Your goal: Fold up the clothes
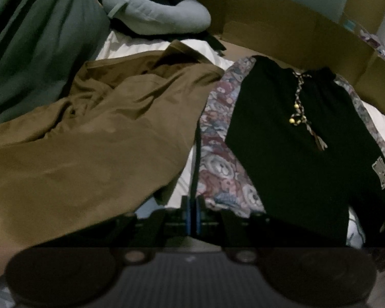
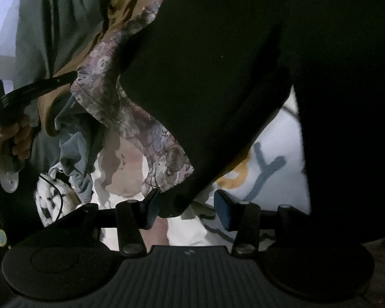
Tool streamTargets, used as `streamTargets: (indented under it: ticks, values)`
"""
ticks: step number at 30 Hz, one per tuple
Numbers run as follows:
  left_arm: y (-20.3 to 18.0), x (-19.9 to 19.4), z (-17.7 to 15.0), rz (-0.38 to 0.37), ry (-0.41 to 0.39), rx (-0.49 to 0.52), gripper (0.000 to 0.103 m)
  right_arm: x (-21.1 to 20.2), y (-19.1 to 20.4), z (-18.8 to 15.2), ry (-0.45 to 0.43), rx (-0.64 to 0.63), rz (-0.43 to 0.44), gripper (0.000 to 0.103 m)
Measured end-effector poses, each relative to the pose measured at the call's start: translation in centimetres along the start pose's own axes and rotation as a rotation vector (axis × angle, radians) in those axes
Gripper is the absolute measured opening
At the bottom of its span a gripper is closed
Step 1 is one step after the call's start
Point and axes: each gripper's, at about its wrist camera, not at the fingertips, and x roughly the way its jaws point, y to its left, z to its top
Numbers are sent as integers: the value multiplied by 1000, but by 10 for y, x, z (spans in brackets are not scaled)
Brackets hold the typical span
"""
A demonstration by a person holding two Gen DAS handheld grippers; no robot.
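Trousers [image 1: 295, 138], black with a beaded drawstring, lie spread flat ahead and to the right of the left gripper [image 1: 192, 213], on top of a floral cloth [image 1: 215, 138]. That gripper's tongs are pressed together with nothing seen between them. The right gripper [image 2: 186, 209] has its tongs apart, one black trouser cuff [image 2: 172, 208] hanging in the gap, not pinched.

Slipping is the likely trouble: if the right tongs close on only the tip of the cuff, the leg may drop out as it lifts. Floral cloth lies right against the cuff and could get pinched along with it. The brown garment [image 1: 89, 138], crumpled to the left of the left gripper, could snag a passing leg.

A cardboard box [image 1: 282, 33] stands beyond the trousers; what it holds, I cannot tell.
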Motion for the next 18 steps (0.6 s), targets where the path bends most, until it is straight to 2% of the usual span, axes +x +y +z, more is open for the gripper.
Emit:
streamTargets:
  ticks: [3, 5, 6, 7, 9, 13, 18]
  values:
    - [-1, 0, 0, 1, 1, 5, 4, 10, -4, 0, 11, 52, 29, 53]
    - [-1, 0, -1, 2, 2, 7, 4, 14, -9, -3, -2, 81, 70, 47]
    - [-1, -1, -1, 2, 4, 10, 4, 16, -10, -4, -6, 83, 85, 40]
    - [-2, -1, -1, 2, 6, 14, 4, 17, -10, -4, -3, 83, 100, 22]
    - [-2, -2, -1, 0, 10, 22, 4, 18, -10, -4, 9, 80, 126, 1]
    - [-1, -4, 2, 5, 11, 39, 4, 5, -1, -2, 19, 42, 121, 0]
    - [-2, -1, 4, 16, 20, 48, 4, -32, 6, 6, 20, 9, 151, 0]
